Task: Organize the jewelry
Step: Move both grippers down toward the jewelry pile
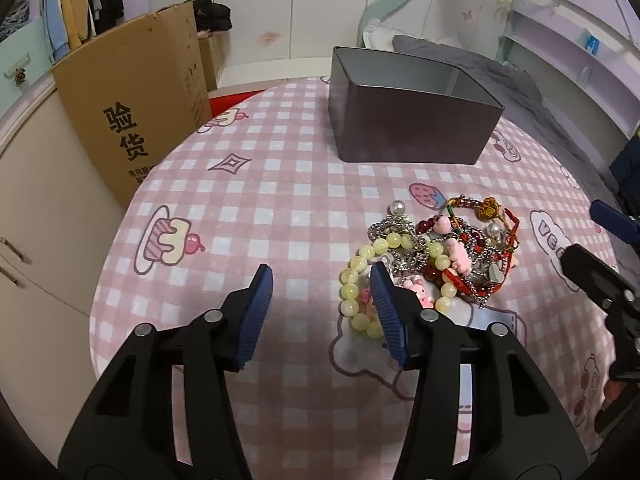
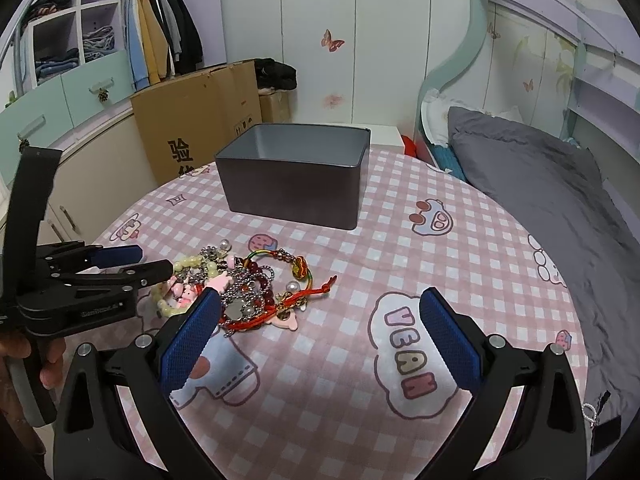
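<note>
A tangled heap of jewelry [image 1: 436, 256], made up of pale yellow-green bead bracelets, silver chains, dark red beads, red cords and small pink charms, is seen lying on the pink-and-white checked tablecloth [image 1: 280, 208] in the near-right part of the table, and an open, dark grey rectangular metal tin [image 1: 408, 120] is seen standing well apart from it toward the far side. No piece appears to have been lifted yet, so the step in hand is judged to be the first pick from the heap. It would best be done by singling out one loose piece at the edge, such as the pale yellow-green bead bracelet [image 1: 356, 280], rather than biting into the knotted middle, where chains and cords are likely to be dragged along; a slow lift should allow snags to be noticed before the tin is approached. The left gripper [image 1: 320, 276] is held low over the cloth at the heap's left edge, its blue ribbed pads spread wide and empty, with the right-hand pad just over the bead bracelet. The right gripper [image 2: 320, 304] is held to the right of the heap, its jaws also wide apart with nothing between them, its left pad [image 2: 192, 340] overlapping the heap's near edge in view, though contact cannot be told.
</note>
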A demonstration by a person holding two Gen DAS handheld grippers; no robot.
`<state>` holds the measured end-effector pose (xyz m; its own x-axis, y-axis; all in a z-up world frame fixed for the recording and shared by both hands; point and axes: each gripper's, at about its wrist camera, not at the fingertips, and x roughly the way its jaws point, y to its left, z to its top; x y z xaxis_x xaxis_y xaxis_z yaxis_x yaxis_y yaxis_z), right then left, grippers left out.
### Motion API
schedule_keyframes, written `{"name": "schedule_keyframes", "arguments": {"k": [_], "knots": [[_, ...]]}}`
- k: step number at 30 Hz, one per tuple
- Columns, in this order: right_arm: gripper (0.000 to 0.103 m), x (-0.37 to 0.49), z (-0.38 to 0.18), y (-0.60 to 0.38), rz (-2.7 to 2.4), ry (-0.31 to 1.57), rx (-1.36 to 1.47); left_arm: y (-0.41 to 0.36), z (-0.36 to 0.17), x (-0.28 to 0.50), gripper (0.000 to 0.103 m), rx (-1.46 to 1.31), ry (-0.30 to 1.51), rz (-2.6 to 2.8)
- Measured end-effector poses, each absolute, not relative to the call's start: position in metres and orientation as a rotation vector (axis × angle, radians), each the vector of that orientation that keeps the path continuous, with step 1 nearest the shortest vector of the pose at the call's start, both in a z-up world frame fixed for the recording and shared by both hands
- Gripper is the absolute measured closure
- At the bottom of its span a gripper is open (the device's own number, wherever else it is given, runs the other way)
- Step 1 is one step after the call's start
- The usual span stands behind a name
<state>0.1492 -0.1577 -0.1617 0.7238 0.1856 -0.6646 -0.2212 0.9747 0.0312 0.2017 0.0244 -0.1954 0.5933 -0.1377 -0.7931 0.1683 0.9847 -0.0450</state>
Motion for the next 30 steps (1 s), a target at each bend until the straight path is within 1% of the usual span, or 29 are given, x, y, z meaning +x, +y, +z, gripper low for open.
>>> {"name": "schedule_keyframes", "arguments": {"k": [2,3,4,8,10,11,12,13,16,18,19,22,25,27,29,30], "knots": [[0.007,0.152,-0.164,-0.157,0.230,0.734,-0.048,0.024,-0.196,0.202,0.053,0.061,0.908,-0.166],[0.007,0.154,-0.165,-0.156,0.234,0.738,-0.048,0.025,-0.198,0.203,0.062,0.081,0.920,-0.148],[0.007,0.155,-0.165,-0.155,0.237,0.742,-0.050,0.025,-0.201,0.205,0.069,0.099,0.950,-0.144],[0.007,0.157,-0.166,-0.153,0.249,0.743,-0.051,0.021,-0.204,0.202,0.070,0.141,0.925,-0.143],[0.007,0.158,-0.166,-0.151,0.257,0.747,-0.045,0.017,-0.204,0.201,0.081,0.149,0.918,-0.166],[0.007,0.159,-0.166,-0.150,0.264,0.748,-0.044,0.016,-0.204,0.201,0.084,0.140,0.914,-0.177],[0.007,0.159,-0.166,-0.149,0.268,0.751,-0.044,0.016,-0.204,0.201,0.090,0.122,0.908,-0.191],[0.007,0.160,-0.167,-0.148,0.276,0.755,-0.044,0.018,-0.203,0.200,0.094,0.105,0.902,-0.190],[0.010,0.159,-0.167,-0.147,0.293,0.760,-0.035,0.025,-0.197,0.193,0.094,0.048,0.865,-0.225],[0.017,0.158,-0.166,-0.145,0.295,0.760,-0.032,0.031,-0.191,0.190,0.094,0.020,0.842,-0.241],[0.017,0.158,-0.166,-0.145,0.299,0.763,-0.032,0.035,-0.185,0.186,0.094,0.003,0.822,-0.245],[0.024,0.158,-0.165,-0.138,0.324,0.769,-0.031,0.043,-0.177,0.180,0.094,-0.020,0.811,-0.250],[0.031,0.159,-0.165,-0.127,0.367,0.776,-0.032,0.050,-0.175,0.176,0.094,-0.046,0.814,-0.257],[0.039,0.161,-0.165,-0.119,0.391,0.780,-0.034,0.053,-0.174,0.171,0.094,-0.047,0.815,-0.260],[0.043,0.166,-0.164,-0.112,0.416,0.790,-0.039,0.055,-0.176,0.169,0.094,-0.039,0.823,-0.250],[0.044,0.168,-0.164,-0.109,0.425,0.791,-0.044,0.055,-0.179,0.168,0.094,-0.032,0.831,-0.246]]}}
